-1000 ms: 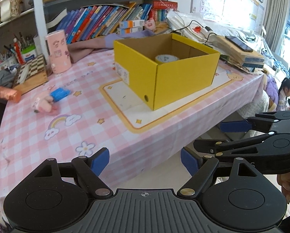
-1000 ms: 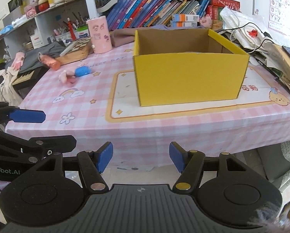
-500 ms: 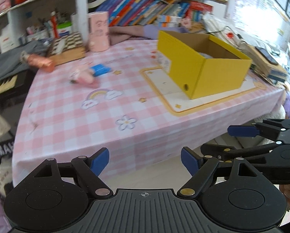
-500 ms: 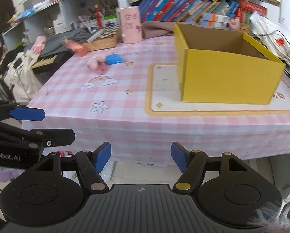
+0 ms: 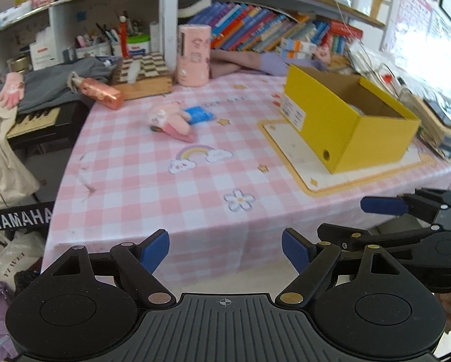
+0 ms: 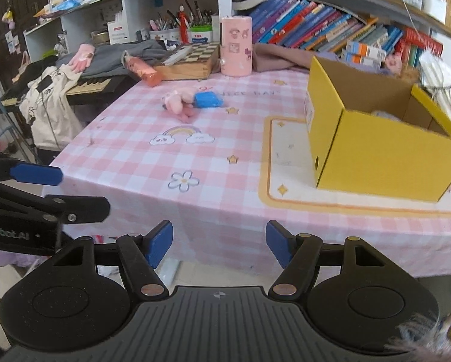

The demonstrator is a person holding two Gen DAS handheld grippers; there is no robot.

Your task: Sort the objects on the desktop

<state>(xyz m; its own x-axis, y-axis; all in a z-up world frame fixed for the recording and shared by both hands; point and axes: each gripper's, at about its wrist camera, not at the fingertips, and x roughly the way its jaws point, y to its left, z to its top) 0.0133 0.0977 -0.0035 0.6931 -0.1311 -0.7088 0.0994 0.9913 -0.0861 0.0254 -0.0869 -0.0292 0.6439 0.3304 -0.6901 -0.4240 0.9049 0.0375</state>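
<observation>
- Pink checked cloth covers the table (image 5: 153, 181); both my grippers hang off its near edge, over the floor.
- My left gripper (image 5: 225, 249): blue pads spread wide, nothing between them.
- My right gripper (image 6: 219, 244): pads apart too, empty; it sits just beside the left one, seen at the right edge of the left wrist view.
- Yellow cardboard box (image 6: 376, 157), open top, stands on the cream mat (image 6: 288, 163) toward the table's right edge; something pale lies inside, too hidden to name.
- Pink plush toy (image 5: 172, 122) lies mid-table toward the far side, touching a blue item (image 5: 199, 114) on its right.
- Pink cylinder (image 5: 193, 55) stands upright at the far edge, just beside a wooden chessboard box (image 5: 141, 75).
- Coral pink tube-shaped thing (image 5: 100, 92) lies tilted at the far left corner.
- Books (image 6: 316, 30) line the shelf behind.
</observation>
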